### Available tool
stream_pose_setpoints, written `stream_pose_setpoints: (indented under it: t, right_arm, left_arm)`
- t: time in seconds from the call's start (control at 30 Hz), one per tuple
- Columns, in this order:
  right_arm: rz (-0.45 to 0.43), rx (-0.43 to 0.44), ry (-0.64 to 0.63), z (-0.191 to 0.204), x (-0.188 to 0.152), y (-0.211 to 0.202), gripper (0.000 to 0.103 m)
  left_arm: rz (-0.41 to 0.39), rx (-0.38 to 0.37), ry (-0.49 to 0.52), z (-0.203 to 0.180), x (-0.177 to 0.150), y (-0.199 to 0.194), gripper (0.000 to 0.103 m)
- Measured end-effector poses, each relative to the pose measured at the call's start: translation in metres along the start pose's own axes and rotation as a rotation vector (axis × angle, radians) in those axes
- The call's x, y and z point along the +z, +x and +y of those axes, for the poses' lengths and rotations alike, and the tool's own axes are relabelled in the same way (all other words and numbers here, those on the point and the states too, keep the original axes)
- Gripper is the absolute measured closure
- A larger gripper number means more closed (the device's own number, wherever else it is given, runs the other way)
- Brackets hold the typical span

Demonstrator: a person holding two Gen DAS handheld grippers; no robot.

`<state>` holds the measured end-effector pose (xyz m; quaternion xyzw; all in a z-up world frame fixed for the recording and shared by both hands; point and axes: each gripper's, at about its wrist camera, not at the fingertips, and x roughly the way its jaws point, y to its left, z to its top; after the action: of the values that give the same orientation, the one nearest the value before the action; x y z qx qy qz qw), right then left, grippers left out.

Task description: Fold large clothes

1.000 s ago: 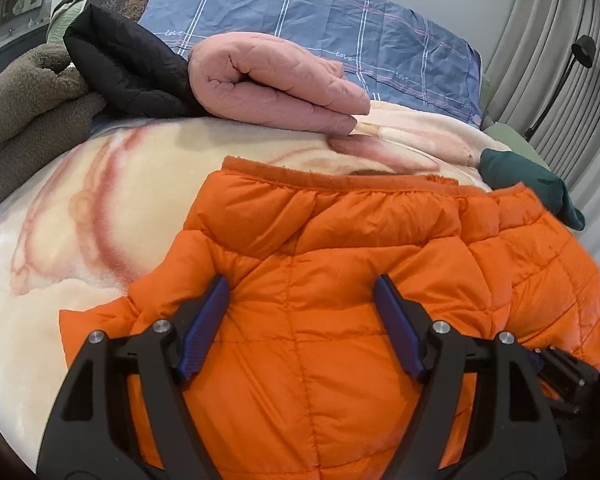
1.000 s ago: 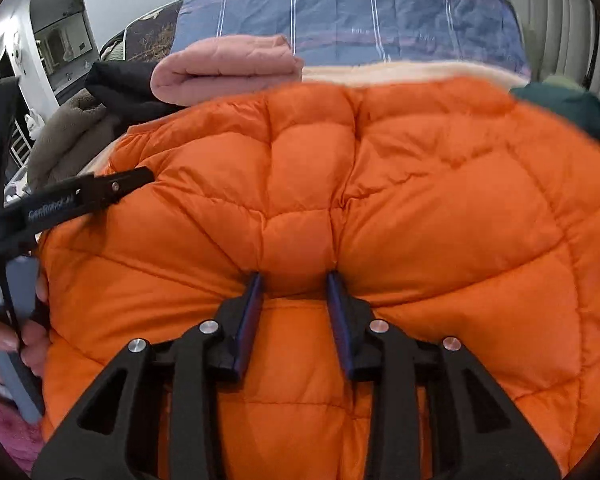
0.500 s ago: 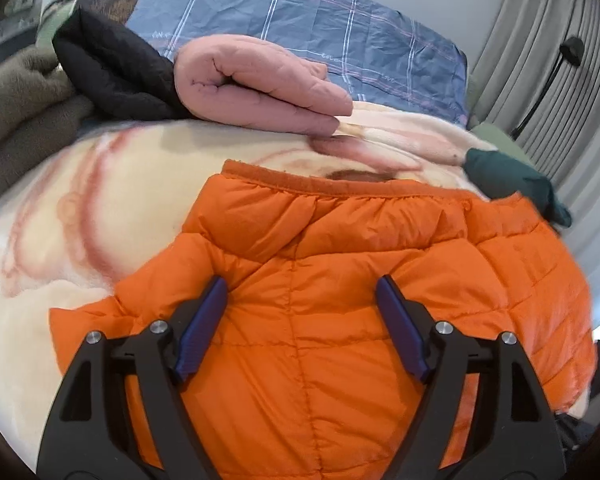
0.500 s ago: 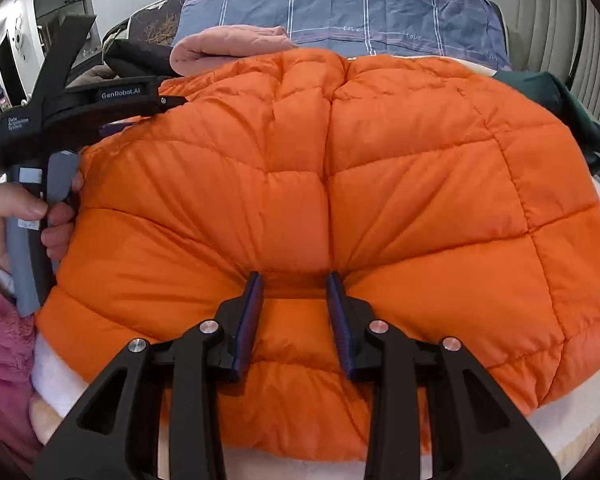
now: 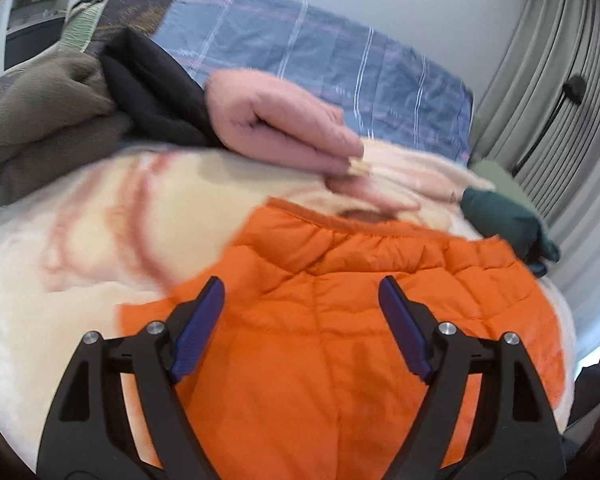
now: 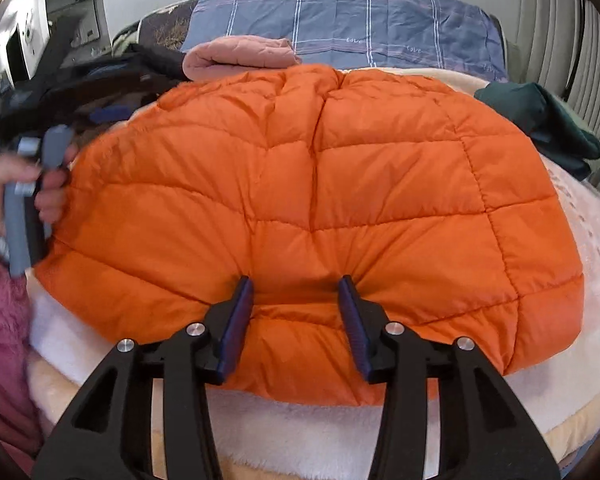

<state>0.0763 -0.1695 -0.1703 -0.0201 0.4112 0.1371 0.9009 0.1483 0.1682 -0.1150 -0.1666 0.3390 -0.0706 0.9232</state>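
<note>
An orange puffer jacket (image 5: pixel 340 320) lies folded on the cream blanket (image 5: pixel 80 240) of a bed. My left gripper (image 5: pixel 300 300) hovers over the jacket's near part, jaws wide and still opening, with nothing pinched between its pads. In the right wrist view the jacket (image 6: pixel 300 180) spreads flat towards the headboard. My right gripper (image 6: pixel 296 300) sits at its near edge; its jaws are opening, and a puffed ridge of the jacket still bulges between the pads, dented at their tips. A person's hand (image 6: pixel 4 184) holds the left gripper's grey handle at the left edge, blurred.
A folded pink garment (image 5: pixel 280 128), a black one (image 5: pixel 152 92) and a brown fleece (image 5: pixel 40 112) lie at the back left. A dark green garment (image 5: pixel 504 220) rests at the right edge. Blue checked bedding (image 5: pixel 320 56) is behind, with curtains (image 5: pixel 540 80) at right.
The right gripper drew back as the jacket came down flat on the bed, and its jaws widened. The left gripper lifted off the jacket and shifted left, jaws slightly wider.
</note>
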Motion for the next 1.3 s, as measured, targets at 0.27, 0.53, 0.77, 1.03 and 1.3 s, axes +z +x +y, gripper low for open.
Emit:
stream_pose_setpoints:
  t: [0.27, 0.53, 0.77, 1.03, 1.3]
  right_arm:
    - [-0.102, -0.029, 0.058, -0.032, 0.027, -0.02, 0.049]
    - [-0.099, 0.012, 0.069, -0.033, 0.037, -0.013, 0.049]
    - [-0.123, 0.017, 0.012, -0.021, 0.08, 0.001, 0.043]
    - [-0.102, 0.02, -0.027, 0.0, 0.14, 0.045, 0.043]
    - [0.017, -0.042, 0.031, -0.002, 0.161, 0.132, 0.042]
  left_arm:
    - [0.074, -0.001, -0.051, 0.054, -0.04, -0.039, 0.019]
    - [0.153, -0.087, -0.101, 0.064, -0.062, -0.021, 0.016]
    - [0.165, -0.089, -0.056, 0.051, -0.065, -0.013, 0.015]
    - [0.161, -0.117, -0.066, 0.057, -0.067, -0.011, 0.014]
    - [0.146, -0.117, -0.034, 0.056, -0.071, -0.009, 0.013]
